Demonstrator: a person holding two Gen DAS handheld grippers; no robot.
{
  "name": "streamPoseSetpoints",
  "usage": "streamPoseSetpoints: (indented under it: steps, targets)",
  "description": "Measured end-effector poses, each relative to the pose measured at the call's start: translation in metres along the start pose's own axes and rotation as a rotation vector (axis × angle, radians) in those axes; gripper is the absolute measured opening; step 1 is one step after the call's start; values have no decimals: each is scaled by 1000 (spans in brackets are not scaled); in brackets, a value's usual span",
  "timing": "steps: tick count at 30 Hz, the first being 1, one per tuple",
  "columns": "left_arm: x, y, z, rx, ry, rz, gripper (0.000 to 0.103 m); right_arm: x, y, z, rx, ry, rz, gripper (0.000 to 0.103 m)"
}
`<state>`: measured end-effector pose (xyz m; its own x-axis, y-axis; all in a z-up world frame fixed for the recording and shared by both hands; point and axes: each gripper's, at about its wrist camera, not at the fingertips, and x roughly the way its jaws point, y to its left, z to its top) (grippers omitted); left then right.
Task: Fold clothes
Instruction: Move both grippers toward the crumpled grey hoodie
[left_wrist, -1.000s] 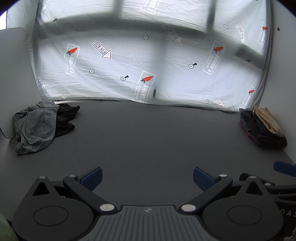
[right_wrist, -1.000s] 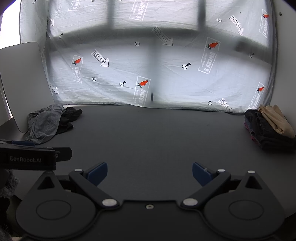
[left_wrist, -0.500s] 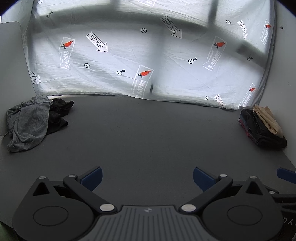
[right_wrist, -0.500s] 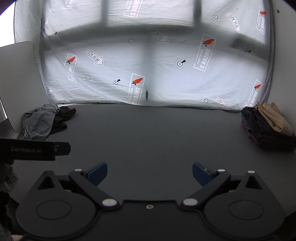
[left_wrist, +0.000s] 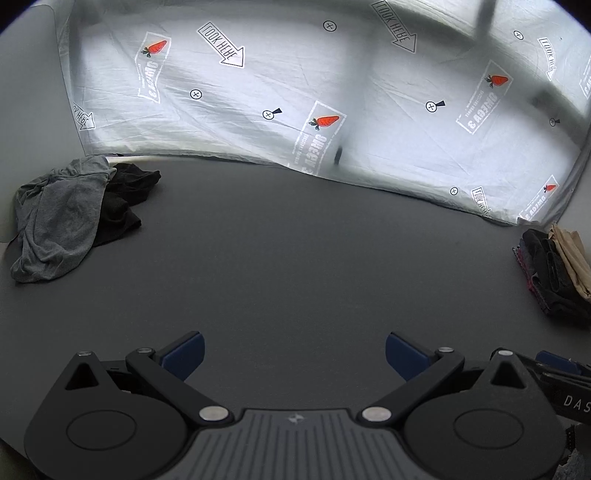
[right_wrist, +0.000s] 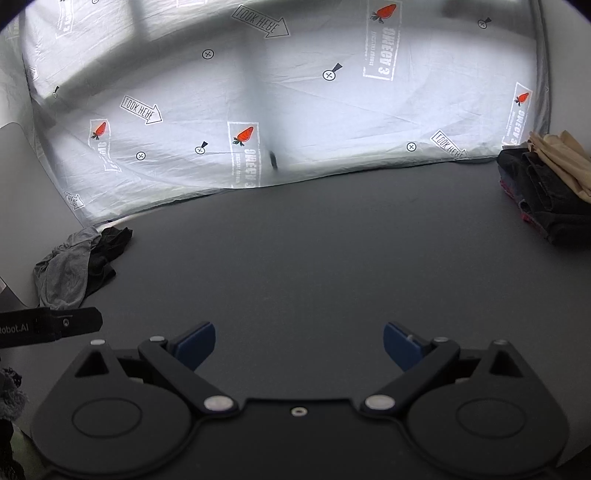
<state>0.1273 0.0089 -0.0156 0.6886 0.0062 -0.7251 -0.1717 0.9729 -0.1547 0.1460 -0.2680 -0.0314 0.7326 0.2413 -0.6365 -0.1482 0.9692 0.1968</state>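
A crumpled grey garment (left_wrist: 59, 218) lies over a black garment (left_wrist: 125, 192) at the far left of the dark table (left_wrist: 295, 266). The same grey garment (right_wrist: 66, 273) and black garment (right_wrist: 107, 254) show in the right wrist view. A folded stack of dark clothes (left_wrist: 550, 273) topped by a tan piece (left_wrist: 569, 251) sits at the right edge, seen again as the stack (right_wrist: 543, 195) in the right wrist view. My left gripper (left_wrist: 293, 354) is open over bare table. My right gripper (right_wrist: 299, 347) is open too, holding nothing.
A translucent printed plastic sheet (left_wrist: 332, 92) hangs behind the table's far edge. A white panel (right_wrist: 14, 192) stands at the left. The left gripper's body (right_wrist: 48, 326) pokes into the right wrist view at the left.
Both views have tilted and swung. The left view has closed in toward the crumpled pile; the right view has rolled, lifting the folded stack higher in frame. Both grippers stay open.
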Motion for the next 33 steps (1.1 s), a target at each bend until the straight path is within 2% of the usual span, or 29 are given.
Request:
streamPoseSetpoints:
  steps: [5,8,9,11,15,19,24,27,29,31,33]
  targets:
    - [4,40,16,-139,6,83,103,53,51,22,-136,61,112,91]
    - [4,73,23,-172,5,145,103,77,92,36,-185,80,196,89]
    - [6,86,25,-182,3,164,103,85,108,39,-200,87,221,86]
    - [15,116,32,-218,-3,187,103,104,141,46,-222,95,234,80]
    - [41,185,56,-304,-17,186,103,141,207,60,-265,109,257,75]
    - [67,254,80,-335,-47,216,103,178,273,73,-307,123,280,74]
    - [101,352,104,-414,-41,278,102,224,355,90,-361,140,309,73]
    - [113,402,107,-451,-40,324,102,262,416,81,-494,160,358,71]
    - [119,432,107,-469,-19,379,102,282,450,67,-584,191,382,66]
    - [122,456,101,-508,-11,418,102,301,486,44,-691,237,432,62]
    - [126,476,92,-570,6,423,102,315,515,20,-790,268,490,60]
